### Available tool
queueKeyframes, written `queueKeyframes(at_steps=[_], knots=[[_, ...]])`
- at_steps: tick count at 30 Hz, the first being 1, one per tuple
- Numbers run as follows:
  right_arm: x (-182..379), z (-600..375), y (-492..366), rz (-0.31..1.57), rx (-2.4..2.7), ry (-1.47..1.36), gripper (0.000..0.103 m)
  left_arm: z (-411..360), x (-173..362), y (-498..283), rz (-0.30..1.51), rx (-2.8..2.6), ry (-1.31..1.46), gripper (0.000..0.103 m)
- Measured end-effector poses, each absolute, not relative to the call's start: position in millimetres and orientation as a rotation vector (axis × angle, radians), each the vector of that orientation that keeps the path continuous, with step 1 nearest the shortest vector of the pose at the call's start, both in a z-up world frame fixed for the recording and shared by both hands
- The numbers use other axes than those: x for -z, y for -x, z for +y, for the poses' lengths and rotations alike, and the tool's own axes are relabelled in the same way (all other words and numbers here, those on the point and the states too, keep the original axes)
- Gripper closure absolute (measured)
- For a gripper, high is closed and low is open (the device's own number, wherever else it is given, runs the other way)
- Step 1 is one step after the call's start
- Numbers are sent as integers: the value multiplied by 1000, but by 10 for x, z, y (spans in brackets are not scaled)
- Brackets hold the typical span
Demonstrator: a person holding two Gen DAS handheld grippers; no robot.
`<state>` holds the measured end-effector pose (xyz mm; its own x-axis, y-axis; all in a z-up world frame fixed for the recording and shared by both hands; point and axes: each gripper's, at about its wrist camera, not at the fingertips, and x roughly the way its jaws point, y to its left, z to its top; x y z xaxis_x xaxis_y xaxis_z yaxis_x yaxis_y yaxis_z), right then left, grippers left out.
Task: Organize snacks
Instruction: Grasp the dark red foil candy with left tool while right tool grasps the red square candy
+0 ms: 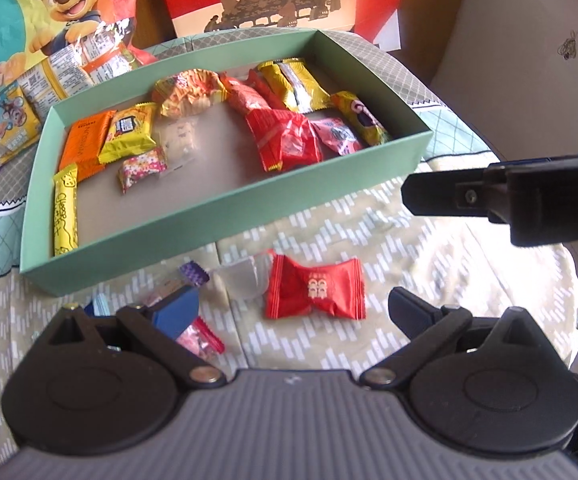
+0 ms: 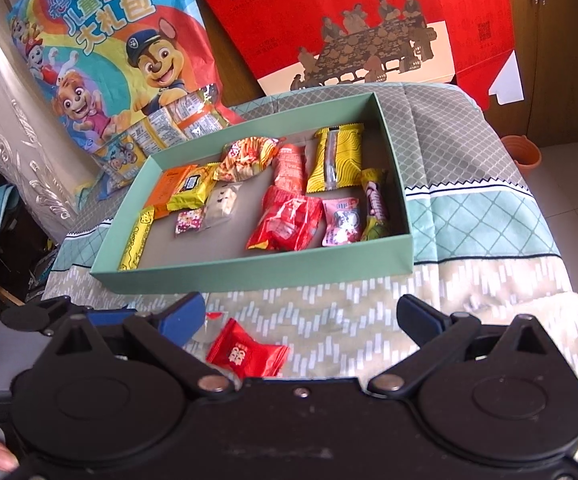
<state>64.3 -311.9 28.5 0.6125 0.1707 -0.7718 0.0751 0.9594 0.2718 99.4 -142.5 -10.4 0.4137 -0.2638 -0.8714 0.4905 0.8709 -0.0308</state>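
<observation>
Green box on quilted bed cover: holds assorted wrapped snacks, among them an orange packet and a yellow stick. Red candy lies on the cover outside the box, just before its near wall. Left tongs: wide, empty. Right tongs: wide, empty.

Mint-green box, red candy wrapper, chevron-patterned beige cloth, blue-padded tongs

Red candy prob. under open right gripper
</observation>
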Motion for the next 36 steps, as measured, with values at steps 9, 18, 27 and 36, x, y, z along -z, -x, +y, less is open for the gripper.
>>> queueKeyframes(at_steps=[9, 18, 27, 36], knots=[[-34, -3007, -364, 986, -67, -311, 0, -1291, 391, -613, 1088, 522, -320, 0], [91, -3043, -296, 1009, -56, -348, 0, -1363, 519, -465, 1101, 563, -341, 0], [230, -3106, -282, 1030, -45, -387, 0, -1552, 641, -327, 1129, 625, -384, 0], [308, -3098, -262, 1050, -42, -400, 0, -1546, 617, -230, 1105, 667, -378, 54]])
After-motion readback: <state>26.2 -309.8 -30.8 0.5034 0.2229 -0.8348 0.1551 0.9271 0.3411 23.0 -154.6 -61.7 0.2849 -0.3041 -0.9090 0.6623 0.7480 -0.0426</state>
